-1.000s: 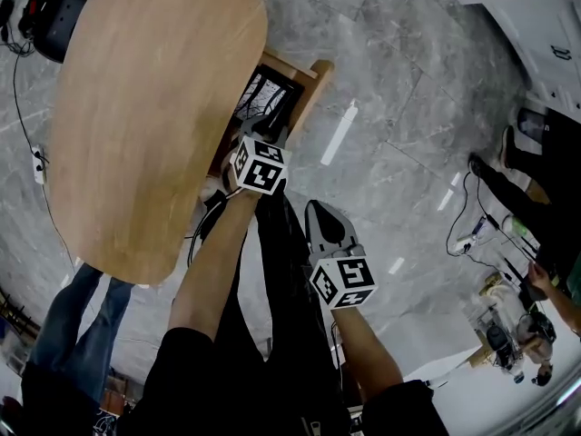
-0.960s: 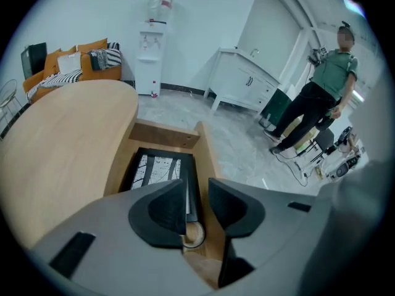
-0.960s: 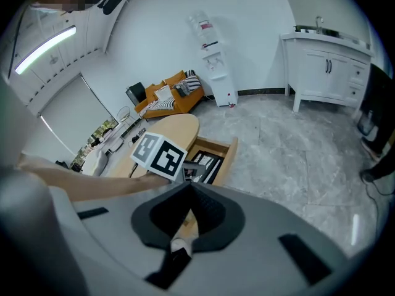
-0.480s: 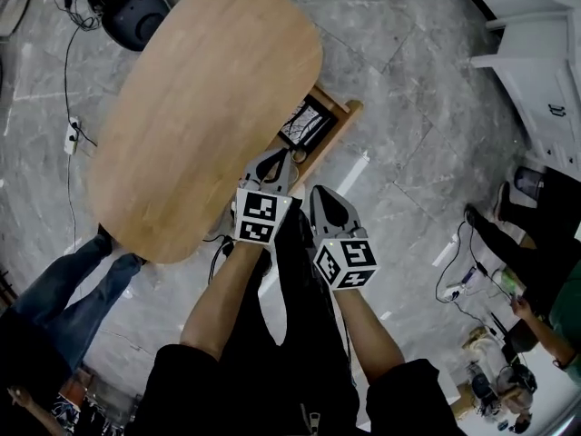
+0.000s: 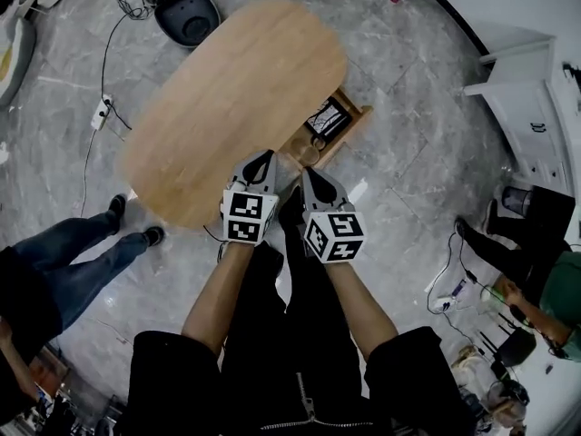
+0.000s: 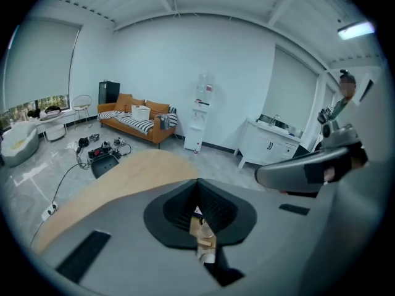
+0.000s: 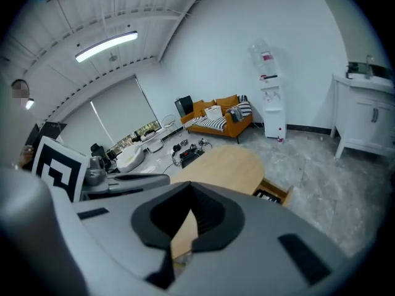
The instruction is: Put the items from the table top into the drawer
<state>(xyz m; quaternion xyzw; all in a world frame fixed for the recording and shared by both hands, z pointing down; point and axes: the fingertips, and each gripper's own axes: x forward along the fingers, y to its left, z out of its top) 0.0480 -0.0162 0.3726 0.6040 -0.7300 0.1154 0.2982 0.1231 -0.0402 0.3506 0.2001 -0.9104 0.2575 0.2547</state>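
**Task items.** No loose item shows on the tabletop [image 5: 236, 98] in any view. Its wooden surface reads bare from end to end. What can be seen of the items lies in the drawer [image 5: 338, 116]: dark objects with pale markings, too small to count or name. A pale round shape sits at the drawer's near end, and I cannot tell what it is.

**Drawer.** One, standing open. It is pulled out from under the tabletop's right long edge, about midway along it.

**Governing relation.** The tabletop's long axis runs from its near left end to its far right end. The drawer juts out square to that axis. It lies ahead and slightly to the right of both grippers. The right gripper [image 5: 307, 174] is the nearer one, its tips just short of the drawer's near corner. The left gripper [image 5: 261, 160] hangs at the tabletop's near right edge.

**Tools.** Two grippers, side by side and close together, both angled down. The jaws of each are together, with nothing between them.

**Judgement.** The transfer looks finished, and closing the drawer would fall to the right gripper.

**Surroundings.** One dark round appliance [image 5: 186, 12] stands on the floor beyond the far end, and one bystander's legs [image 5: 82, 262] show at the left.
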